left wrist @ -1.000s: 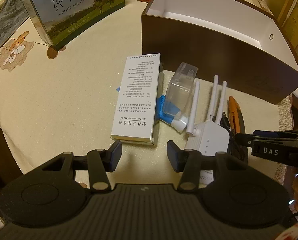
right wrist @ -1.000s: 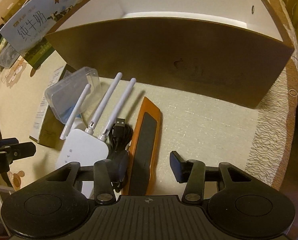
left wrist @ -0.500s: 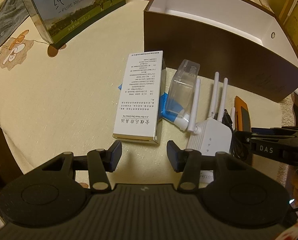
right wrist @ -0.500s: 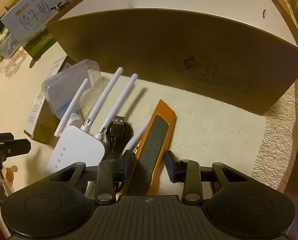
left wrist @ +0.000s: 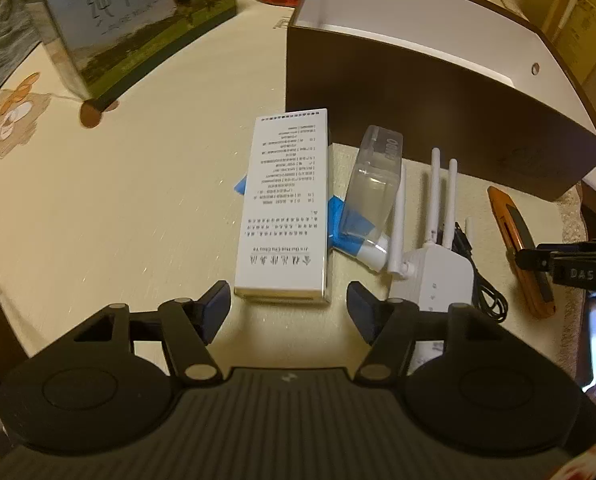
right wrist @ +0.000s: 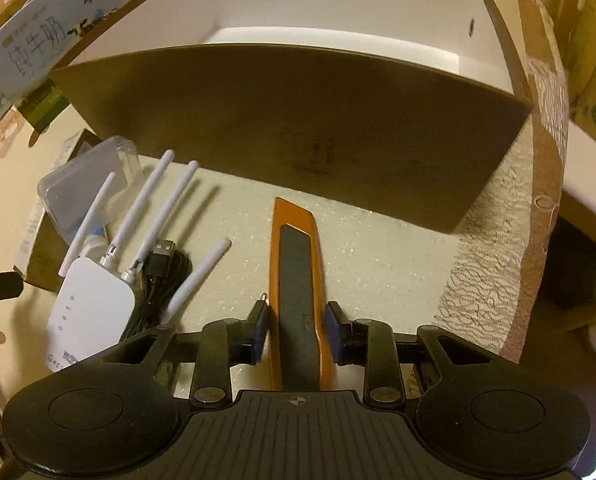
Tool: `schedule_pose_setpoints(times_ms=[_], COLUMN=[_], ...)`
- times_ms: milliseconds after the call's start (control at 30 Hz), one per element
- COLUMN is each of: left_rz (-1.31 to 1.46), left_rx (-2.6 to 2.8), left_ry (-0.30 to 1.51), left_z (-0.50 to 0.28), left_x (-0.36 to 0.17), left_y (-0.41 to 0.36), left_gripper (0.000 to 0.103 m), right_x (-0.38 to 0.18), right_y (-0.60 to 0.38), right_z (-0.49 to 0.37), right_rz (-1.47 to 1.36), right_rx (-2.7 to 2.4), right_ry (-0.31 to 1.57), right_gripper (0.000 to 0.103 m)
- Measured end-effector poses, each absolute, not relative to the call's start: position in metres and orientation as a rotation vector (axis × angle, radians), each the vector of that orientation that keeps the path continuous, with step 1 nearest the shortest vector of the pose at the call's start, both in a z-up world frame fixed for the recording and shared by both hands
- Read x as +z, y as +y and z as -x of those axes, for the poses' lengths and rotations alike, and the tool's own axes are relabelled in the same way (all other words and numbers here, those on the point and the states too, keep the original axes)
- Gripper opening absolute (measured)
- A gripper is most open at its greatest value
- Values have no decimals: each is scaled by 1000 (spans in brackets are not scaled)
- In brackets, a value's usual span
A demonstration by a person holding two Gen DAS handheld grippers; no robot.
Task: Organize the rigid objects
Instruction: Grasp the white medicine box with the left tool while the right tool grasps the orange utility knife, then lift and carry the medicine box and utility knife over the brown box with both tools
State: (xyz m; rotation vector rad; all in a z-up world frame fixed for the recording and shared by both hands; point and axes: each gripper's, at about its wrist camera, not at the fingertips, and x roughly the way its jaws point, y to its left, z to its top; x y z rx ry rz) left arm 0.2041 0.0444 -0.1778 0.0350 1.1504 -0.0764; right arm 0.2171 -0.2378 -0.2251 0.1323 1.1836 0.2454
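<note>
A: Left wrist view. Left gripper (left wrist: pixel 289 306) low in frame, jaws wide and opening, nothing between the pads. White carton (left wrist: pixel 285 208) lies flat at centre, its near end just beyond the fingertips.

B: Right of it?

A: Clear case (left wrist: pixel 372 184) on a blue packet (left wrist: pixel 336 216), then the white extender (left wrist: pixel 434 276) with upright antennas, black cable (left wrist: pixel 484 292), orange knife (left wrist: pixel 520 248) far right. Brown box (left wrist: pixel 418 92) upper right, open-topped, white inside. Milk carton (left wrist: pixel 137 24) upper left.

B: Right wrist view?

A: Right gripper (right wrist: pixel 296 330) bottom centre, jaws closing around the knife (right wrist: pixel 295 280); pads sit just beside its edges, contact not clear. Knife lies on the tablecloth (right wrist: pixel 398 264), tip toward the box (right wrist: pixel 298 128). Extender (right wrist: pixel 91 308) and cable (right wrist: pixel 157 276) at lower left.
</note>
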Motion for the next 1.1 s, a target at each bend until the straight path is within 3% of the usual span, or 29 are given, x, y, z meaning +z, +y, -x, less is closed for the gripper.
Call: schedule_pose_setpoints(times_ms=[233, 367, 833, 1100], left_rz=[26, 26, -85, -46], left_rx=[-118, -121, -6, -25], left_ry=[1172, 1174, 1220, 1231], left_z=[-226, -231, -163, -182], left_x=[-197, -206, -202, -199], left_y=[58, 58, 54, 55], left_gripper=[63, 57, 57, 57], right_x=[-226, -229, -233, -238], right_y=[-238, -237, -233, -222], right_z=[-213, -211, -208, -216], right_rz=[-133, -130, -110, -50], right_rx=[238, 233, 243, 246], right_ry=[1199, 1211, 1190, 1173], right_gripper=[31, 33, 38, 42])
